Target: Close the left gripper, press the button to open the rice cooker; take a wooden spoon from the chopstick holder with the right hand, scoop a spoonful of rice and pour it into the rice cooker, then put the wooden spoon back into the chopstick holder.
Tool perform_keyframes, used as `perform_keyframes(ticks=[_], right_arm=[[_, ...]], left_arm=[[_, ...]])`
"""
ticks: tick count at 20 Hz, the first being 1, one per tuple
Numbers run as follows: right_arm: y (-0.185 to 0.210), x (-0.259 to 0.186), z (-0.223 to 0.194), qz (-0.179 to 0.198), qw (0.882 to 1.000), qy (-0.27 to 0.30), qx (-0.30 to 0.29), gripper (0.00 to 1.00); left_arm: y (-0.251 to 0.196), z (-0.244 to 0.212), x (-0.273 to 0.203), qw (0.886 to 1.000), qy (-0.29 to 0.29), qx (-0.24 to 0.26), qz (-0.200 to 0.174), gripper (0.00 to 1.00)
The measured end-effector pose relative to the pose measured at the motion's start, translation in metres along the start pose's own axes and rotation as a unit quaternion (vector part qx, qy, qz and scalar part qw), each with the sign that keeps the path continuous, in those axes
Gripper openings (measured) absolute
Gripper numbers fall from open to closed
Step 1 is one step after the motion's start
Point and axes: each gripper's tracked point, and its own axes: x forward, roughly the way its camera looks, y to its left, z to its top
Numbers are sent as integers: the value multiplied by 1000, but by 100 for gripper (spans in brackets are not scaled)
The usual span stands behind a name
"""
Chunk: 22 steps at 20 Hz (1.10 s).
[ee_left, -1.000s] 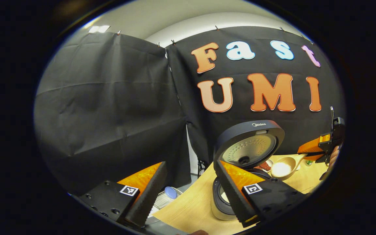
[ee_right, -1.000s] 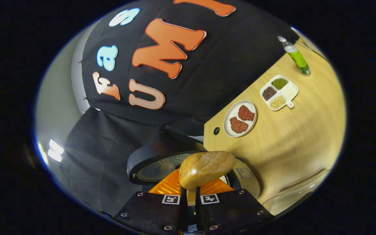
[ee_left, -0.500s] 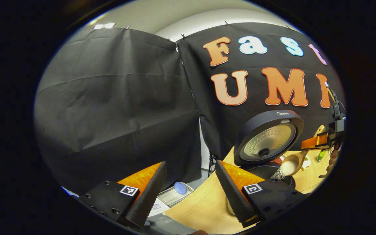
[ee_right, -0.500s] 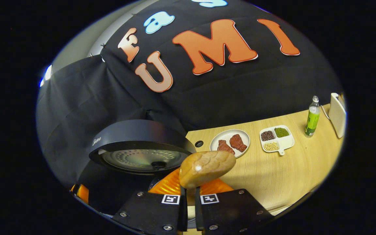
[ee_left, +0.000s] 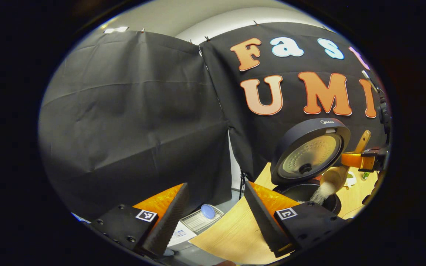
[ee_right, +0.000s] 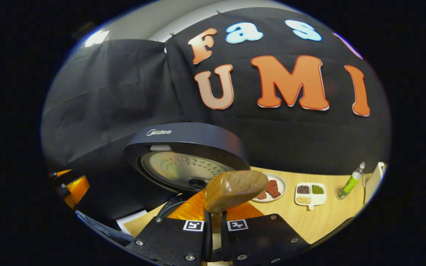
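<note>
Two fingers of the right hand-held gripper [ee_right: 213, 236] clamp the wooden spoon [ee_right: 235, 190] at lower centre of the right gripper view, its bowl tipped. At the right of the left gripper view, rice [ee_left: 320, 195] streams from it into the open rice cooker [ee_left: 309, 162] on the desk [ee_left: 231, 236]. The left hand-held gripper [ee_left: 215, 218] stands spread apart, holding nothing.

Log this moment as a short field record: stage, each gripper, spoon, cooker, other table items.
stage: pouring rice into the cooker
right gripper: shut on the wooden spoon
left gripper: open, holding nothing, off to the cooker's side
wooden spoon: tipped over the pot, rice streaming out
rice cooker: lid up, inner pot exposed
table: plate of meat, divided dish, green bottle
</note>
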Motion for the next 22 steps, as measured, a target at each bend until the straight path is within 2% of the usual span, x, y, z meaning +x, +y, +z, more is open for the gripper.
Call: perform_keyframes(ticks=[6,10,12,15,16,17,22], right_arm=[[31,-8,12,20,995,-33,-92,9],[41,-10,15,23,986,-54,-157,9],[39,-14,13,20,984,-56,-169,9],[31,-19,11,29,992,-45,-113,9],[21,-23,11,29,995,-39,-86,9],[10,-29,11,28,997,-33,-60,9],[-55,-63,6,3,1000,-14,26,9]], left_arm=[[0,0,-3,1000,-3,3,0,100],[2,2,-3,1000,-5,9,2,100],[1,5,-3,1000,-7,9,3,100],[-4,7,-8,1000,-11,7,5,100],[-8,9,-11,1000,-11,5,5,95],[-14,10,-13,1000,-11,2,4,100],[-48,20,-32,1000,-19,-7,-17,100]])
